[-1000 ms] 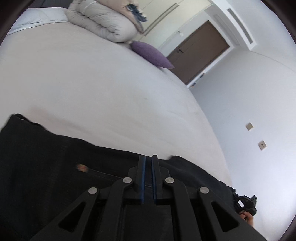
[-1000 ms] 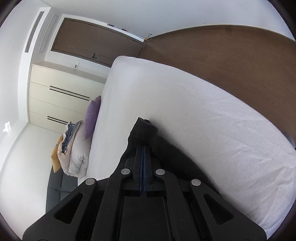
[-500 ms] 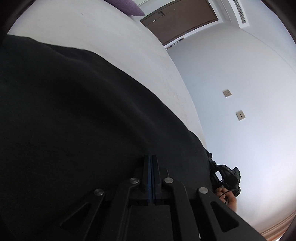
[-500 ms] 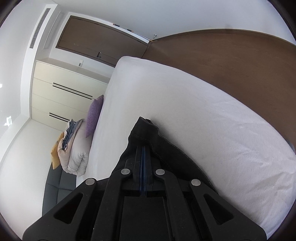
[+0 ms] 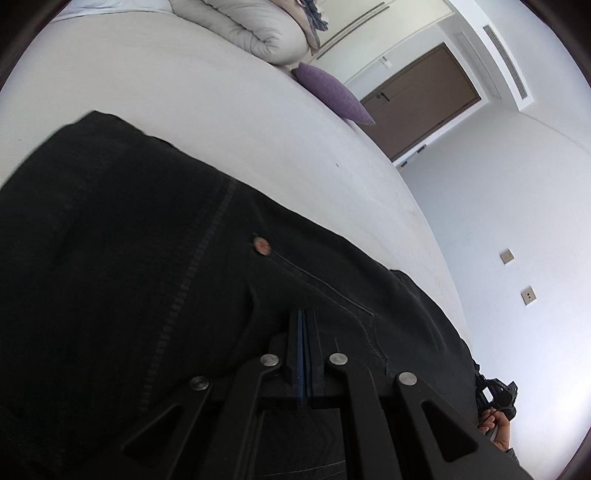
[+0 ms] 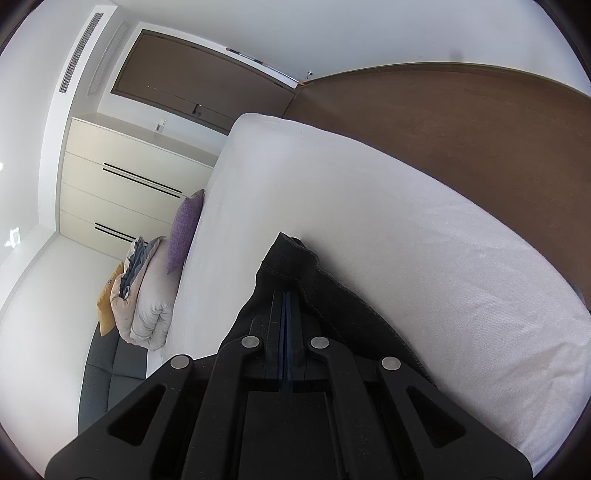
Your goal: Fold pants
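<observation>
The black denim pants [image 5: 155, 280] lie spread across the near part of the white mattress [image 5: 229, 122], their stitched pocket seam and small copper rivet [image 5: 262, 245] facing up. The left gripper [image 5: 303, 325] has its two blue-edged fingers pressed together over the dark cloth near the pocket; whether any fabric is caught between them cannot be told. The right gripper [image 6: 286, 306] has its fingers pinched on a hemmed corner of the pants [image 6: 291, 266], which stands up in a peak above the fingertips near the mattress [image 6: 369, 221] edge. At the far end of the mattress sit a purple cushion [image 5: 332, 92] and a rolled beige duvet [image 5: 255, 26], with a brown door [image 5: 421, 99] beyond
</observation>
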The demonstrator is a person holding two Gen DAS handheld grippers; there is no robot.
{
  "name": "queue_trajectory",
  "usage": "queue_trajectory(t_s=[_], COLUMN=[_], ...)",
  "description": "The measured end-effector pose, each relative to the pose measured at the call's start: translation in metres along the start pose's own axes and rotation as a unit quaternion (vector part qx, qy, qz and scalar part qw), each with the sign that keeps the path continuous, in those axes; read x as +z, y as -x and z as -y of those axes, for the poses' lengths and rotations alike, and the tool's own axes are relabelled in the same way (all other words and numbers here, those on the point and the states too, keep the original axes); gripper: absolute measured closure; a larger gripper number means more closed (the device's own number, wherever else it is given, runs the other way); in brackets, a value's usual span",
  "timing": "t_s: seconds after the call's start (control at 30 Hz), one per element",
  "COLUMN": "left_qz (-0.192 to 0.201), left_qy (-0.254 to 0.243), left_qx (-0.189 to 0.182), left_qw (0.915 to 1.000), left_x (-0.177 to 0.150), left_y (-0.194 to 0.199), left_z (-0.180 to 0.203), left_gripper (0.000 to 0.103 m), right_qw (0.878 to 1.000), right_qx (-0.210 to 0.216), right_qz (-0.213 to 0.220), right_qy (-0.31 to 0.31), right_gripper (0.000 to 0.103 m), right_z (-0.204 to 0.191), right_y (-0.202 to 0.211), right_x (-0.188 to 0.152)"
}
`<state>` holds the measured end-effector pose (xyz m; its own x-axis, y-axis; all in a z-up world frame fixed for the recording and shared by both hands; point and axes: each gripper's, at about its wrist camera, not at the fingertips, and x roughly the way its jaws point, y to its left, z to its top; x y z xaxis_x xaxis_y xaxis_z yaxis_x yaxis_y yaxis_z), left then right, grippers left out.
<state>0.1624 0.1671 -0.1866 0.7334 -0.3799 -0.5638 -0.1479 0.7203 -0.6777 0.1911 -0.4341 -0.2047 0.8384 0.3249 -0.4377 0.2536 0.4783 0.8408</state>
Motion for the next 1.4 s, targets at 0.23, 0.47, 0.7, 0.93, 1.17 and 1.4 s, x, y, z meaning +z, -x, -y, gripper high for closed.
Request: queue_trajectory(t_s=[0.23,0.47,0.7,0.93,1.17,1.4], left_qz=[0.000,0.000,0.002,0.003,0.006,0.008], left_qy=[-0.005,-0.007,-0.008,-0.009,-0.012,-0.012], left_qx=[0.009,0.010,0.012,0.014,0.019,0.019], left_qw=[1.0000,0.9999,0.9999,0.9999,0.9997,0.9997], left_x=[-0.006,-0.009,-0.008,-0.007,-0.004,-0.002], left_y=[-0.009,-0.011,-0.007,-0.006,-0.003,-0.001], left_z=[0.002,0.006,0.008,0.008,0.009,0.009], left_gripper=[0.098,0.098,0.098,0.098,0.098,0.098], right_qw=[0.998,0.992,0.999,0.994,0.994,0.989], right_qx=[0.063,0.027,0.020,-0.023,0.047,0.064], right_qz=[0.023,-0.119,-0.021,0.084,0.020,0.032], right_qy=[0.013,0.023,-0.021,-0.061,-0.094,-0.126], right_gripper=[0.095,0.102,0.103,0.080,0.034,0.035], right_z=[-0.052,-0.038,0.010,0.039,0.017,0.016], right_y=[0.066,0.017,0.053,0.128,0.088,0.064], right_x=[-0.013,-0.082,-0.034,0.012,-0.009,-0.016])
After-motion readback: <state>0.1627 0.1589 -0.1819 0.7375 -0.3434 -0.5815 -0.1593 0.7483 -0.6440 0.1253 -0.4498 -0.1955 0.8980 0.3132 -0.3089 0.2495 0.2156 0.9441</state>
